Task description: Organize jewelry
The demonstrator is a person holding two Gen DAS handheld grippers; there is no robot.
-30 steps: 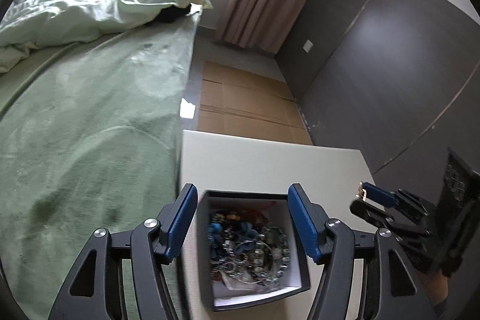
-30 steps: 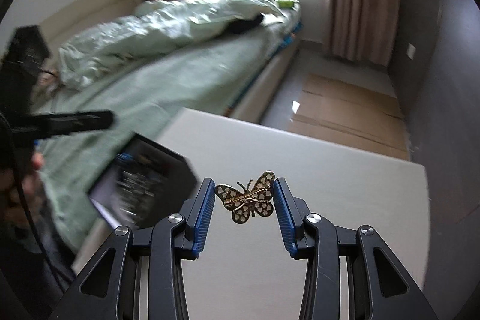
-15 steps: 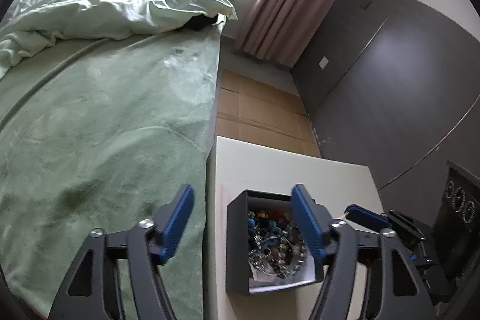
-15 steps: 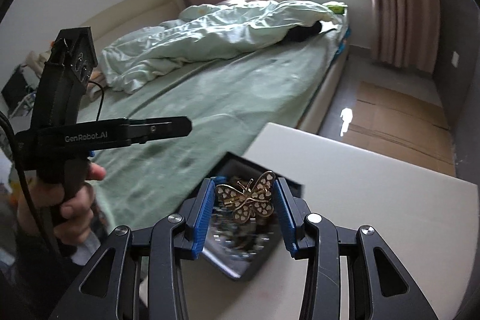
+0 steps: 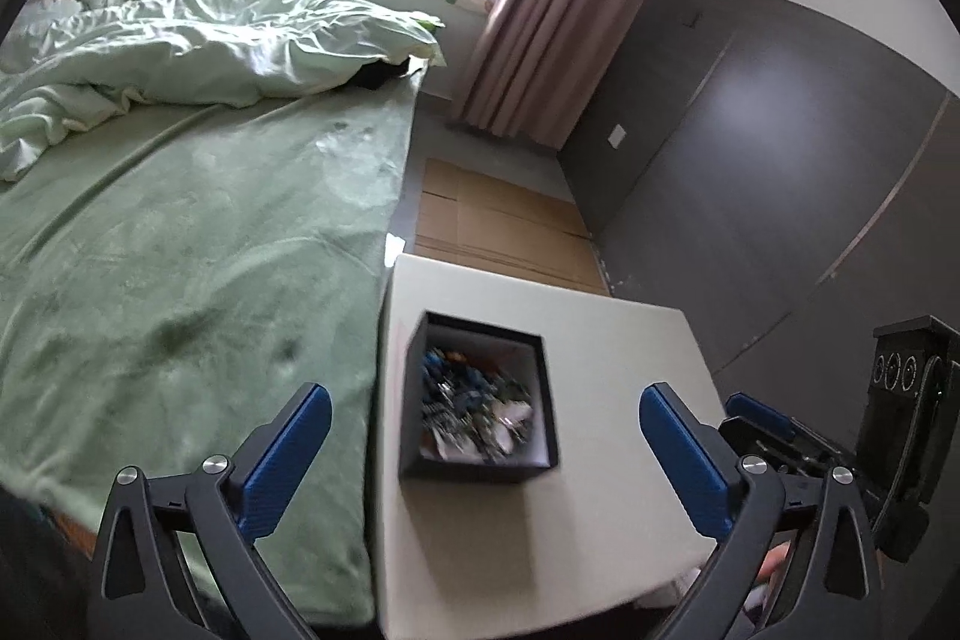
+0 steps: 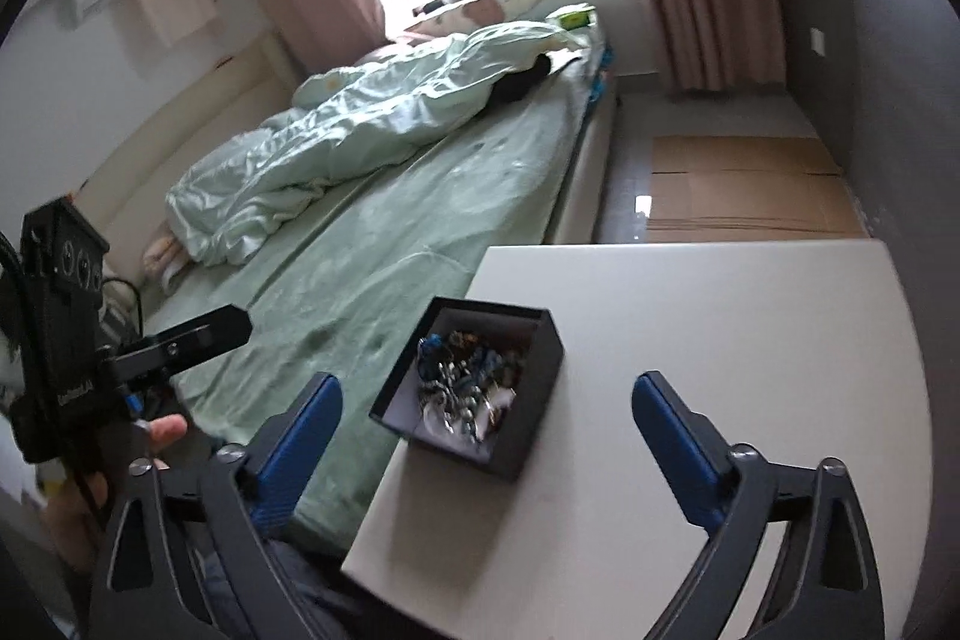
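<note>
A green bed [image 5: 180, 250] fills the left. Beside it, a black box [image 5: 480, 469] of tangled jewelry [image 5: 474, 406] sits on a white table [image 5: 600, 352], near the bed-side edge. The left gripper [image 5: 486, 436] and right gripper [image 6: 486, 415] have just been opening; both jaws now spread wide, empty, the box below between them.
</note>
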